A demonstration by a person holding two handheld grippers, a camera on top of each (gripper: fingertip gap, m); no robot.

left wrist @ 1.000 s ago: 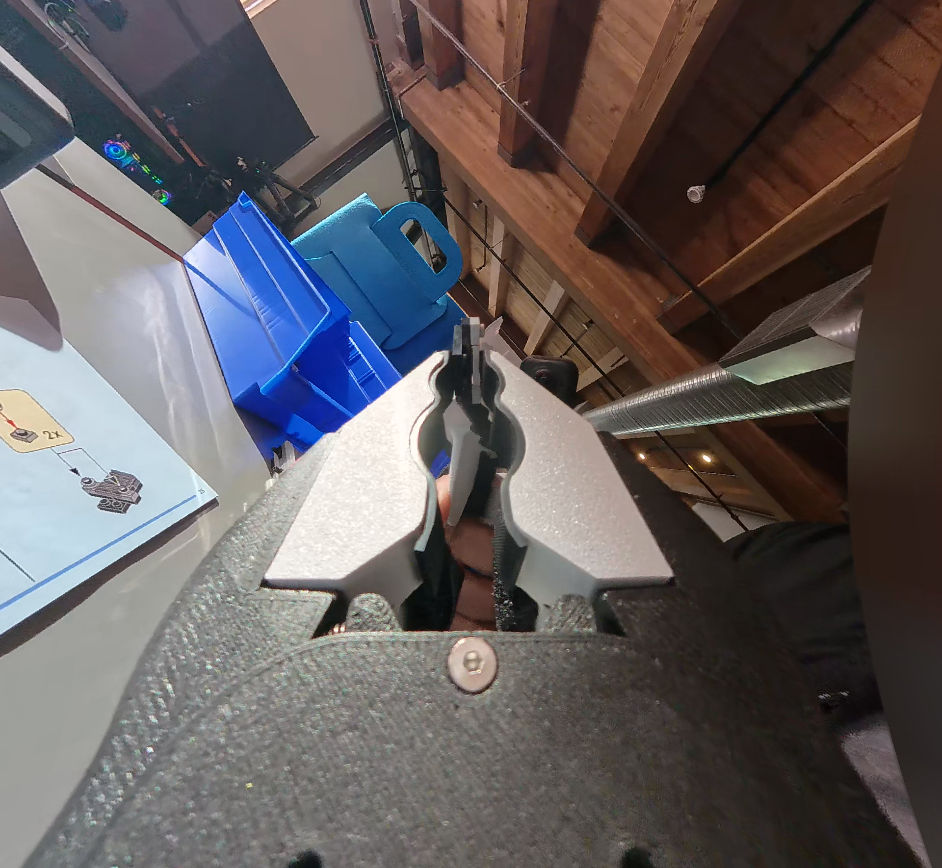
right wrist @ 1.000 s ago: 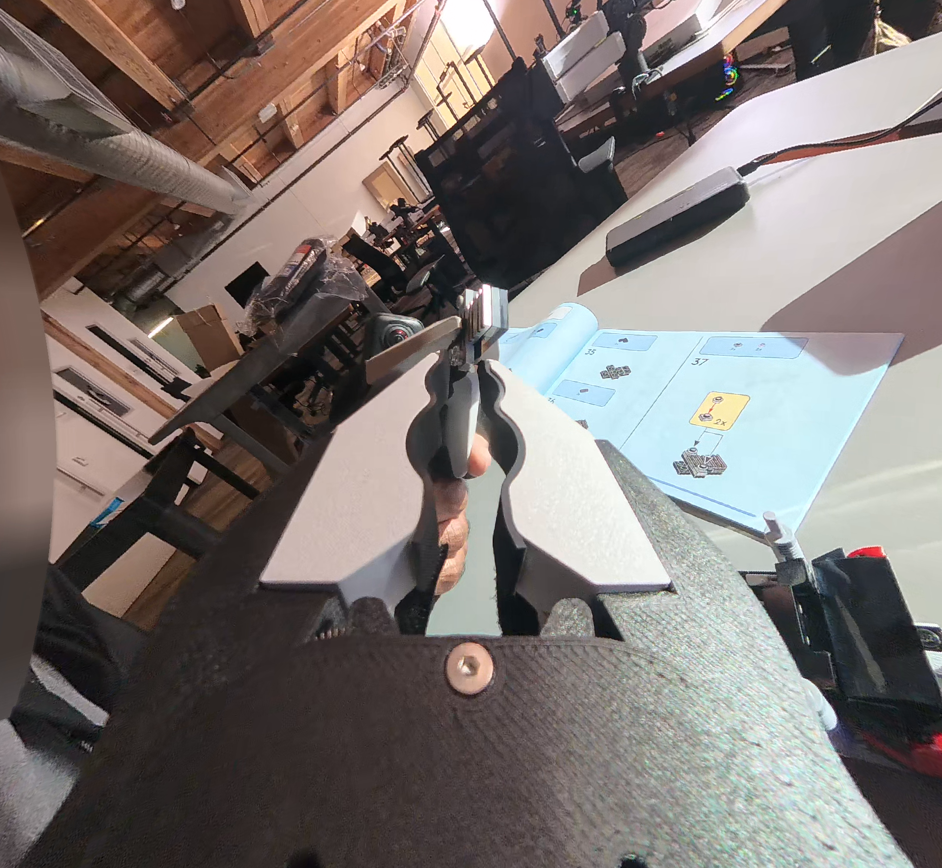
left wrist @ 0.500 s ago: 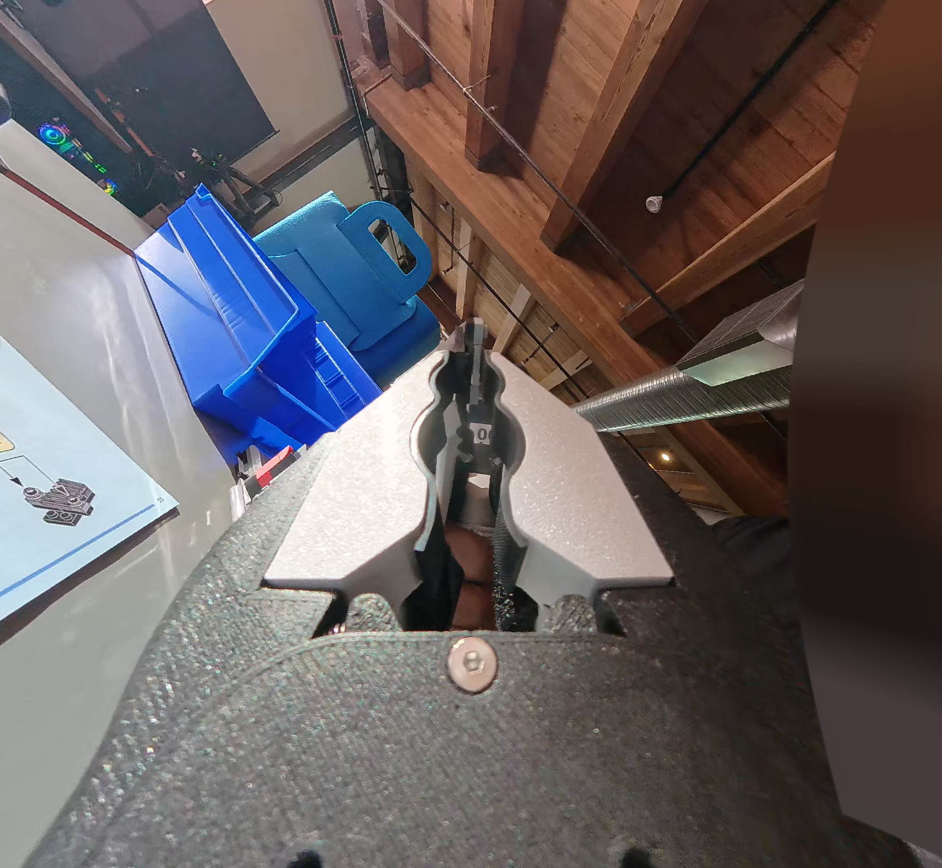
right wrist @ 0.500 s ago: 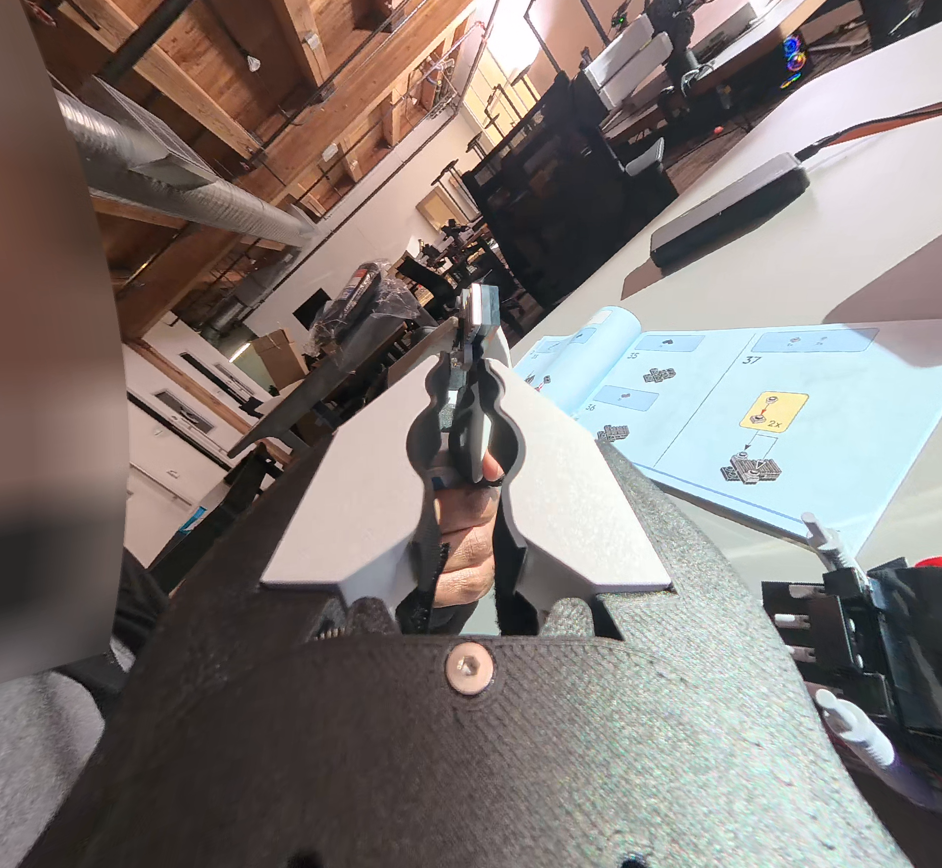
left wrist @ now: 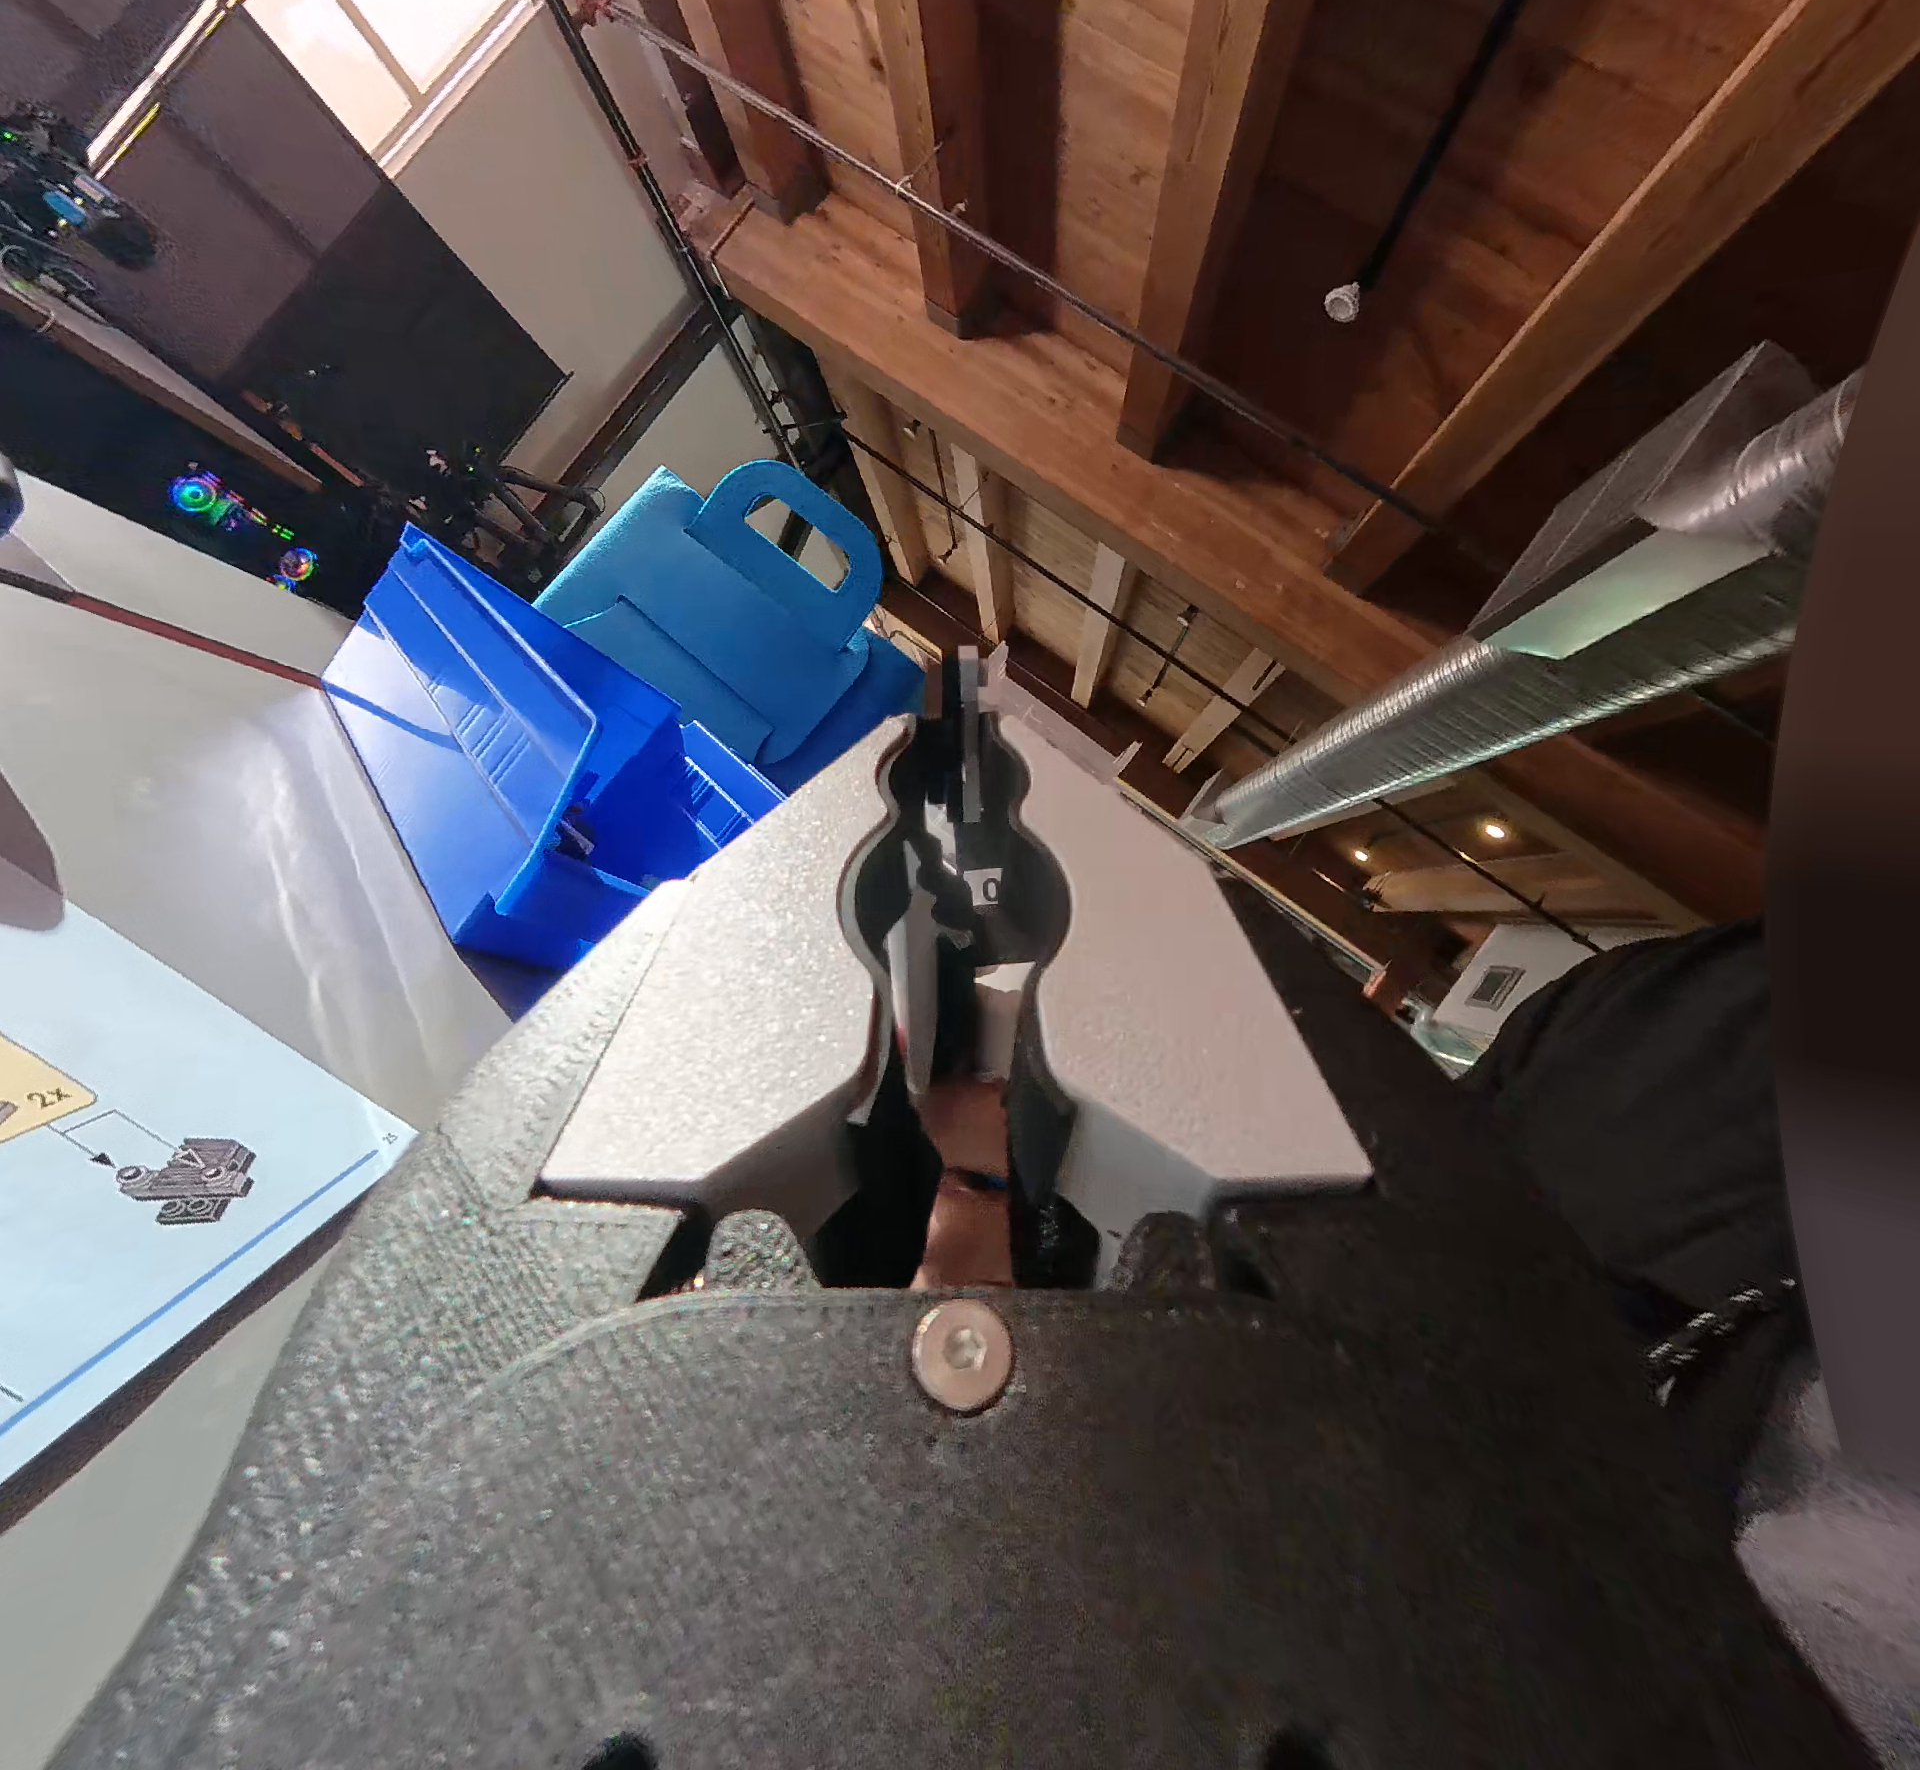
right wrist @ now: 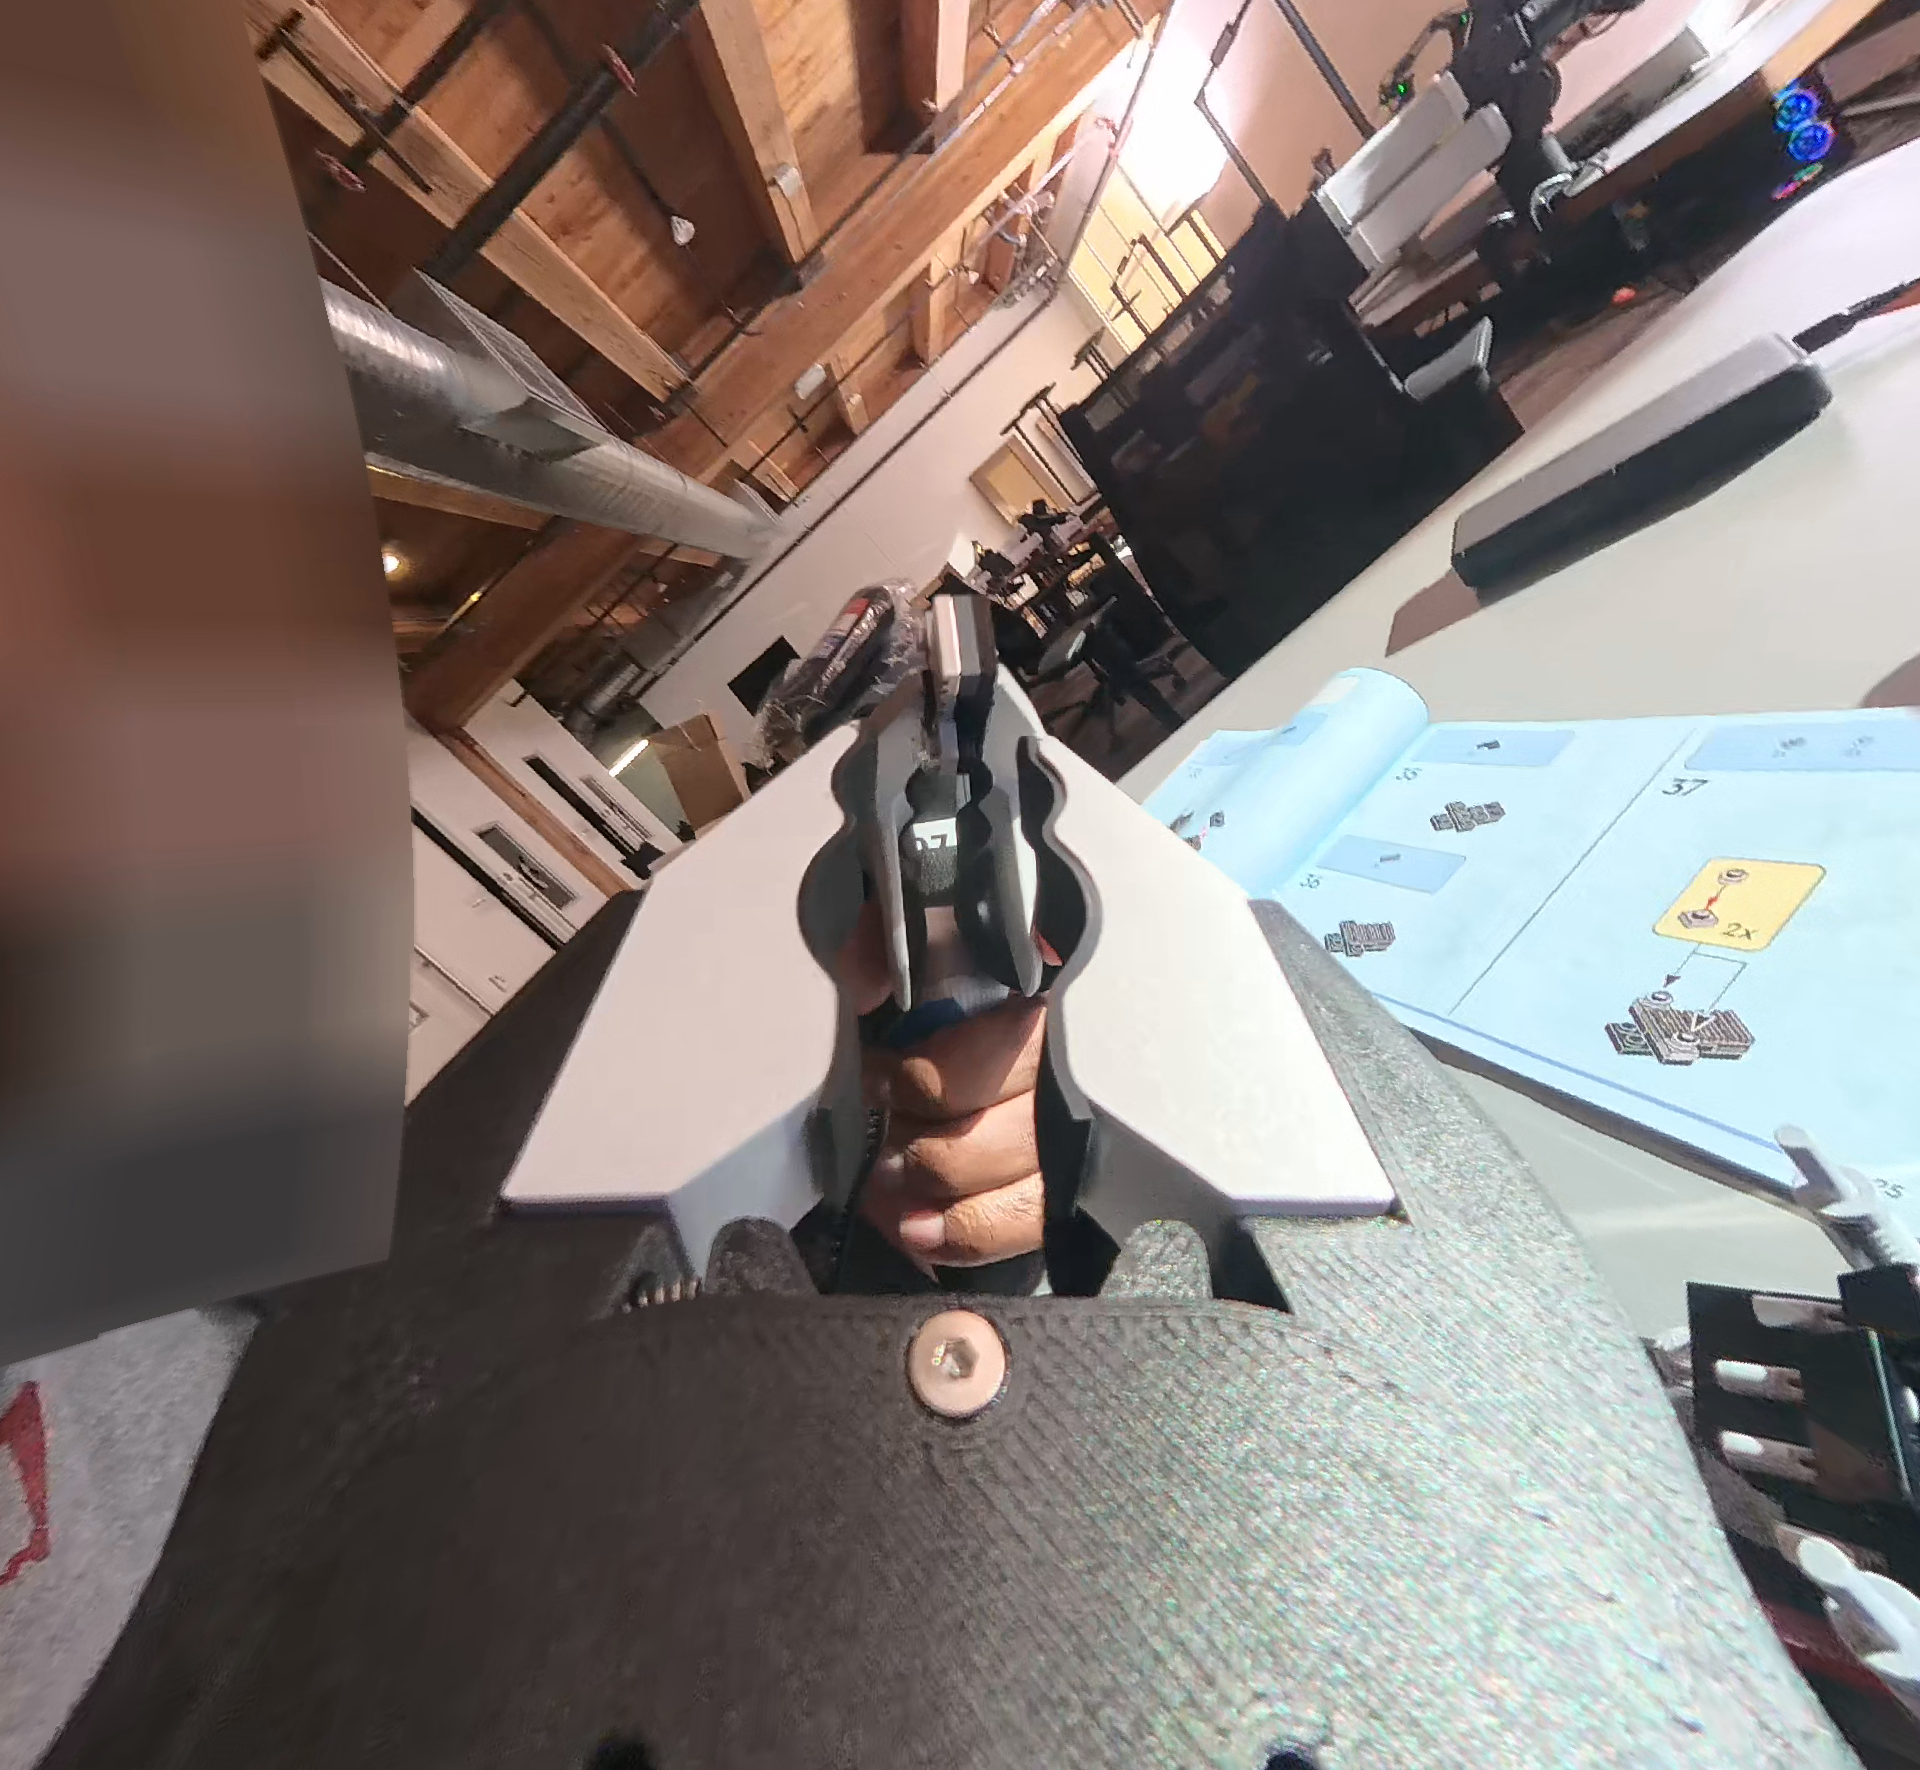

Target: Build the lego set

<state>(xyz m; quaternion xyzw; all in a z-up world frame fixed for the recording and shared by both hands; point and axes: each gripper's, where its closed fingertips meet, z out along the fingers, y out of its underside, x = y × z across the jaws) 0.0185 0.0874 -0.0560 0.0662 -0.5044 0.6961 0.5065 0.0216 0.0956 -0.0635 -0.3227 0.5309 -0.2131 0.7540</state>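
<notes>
Both grippers are raised off the table and meet tip to tip: the left gripper (left wrist: pixel 961 733) is pinched narrow on a small dark lego piece (left wrist: pixel 948 754), and the right gripper (right wrist: pixel 956 702) is clamped on a small grey lego piece (right wrist: pixel 961 645), so I judge a small sub-assembly is being pressed together in the air. The instruction booklet (right wrist: pixel 1621 847) lies open near the table's front edge with blue bins (left wrist: pixel 499 733) at the far edge, and part-built black pieces (right wrist: pixel 1808 1388) wait at the near right corner, so much building remains. Compared with a second ago, both views have tilted further toward the ceiling and the booklet has slid toward each frame's edge.
</notes>
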